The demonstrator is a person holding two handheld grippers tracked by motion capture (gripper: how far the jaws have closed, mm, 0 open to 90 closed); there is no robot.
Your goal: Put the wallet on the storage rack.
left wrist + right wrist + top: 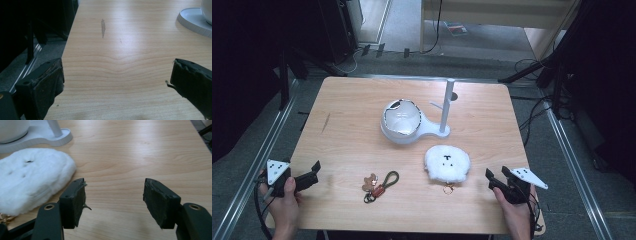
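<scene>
A fluffy white plush pouch with a small black stitched face (447, 163) lay flat on the pale wooden worktop (352, 135), a little toward four o'clock from its middle. A small gold clasp (448, 188) stuck out from the pouch's near edge. In the right gripper view the pouch (30, 180) lay just beside the claw's left jaw, not touching it.

The right claw (498, 180) sat at about three o'clock from the pouch, near the worktop's front edge, held in the person's right hand (518, 212). Its jaws stood wide apart with nothing between them, over bare wood (115, 195).

At about nine o'clock from the pouch lay a small brown bear charm on a dark green cord loop with a reddish band (379, 186), well apart from both claws.

At twelve o'clock from the pouch stood a white rounded bowl-shaped holder on a flat white base with a thin upright white post (404, 122). Its base edge appeared at the upper right of the left gripper view (192, 21).

The left claw (309, 175) was at the worktop's front left corner, in the person's left hand (282, 205). Its jaws were likewise spread wide and empty (117, 77), facing across bare wood with a dark scuff mark (103, 27).
</scene>
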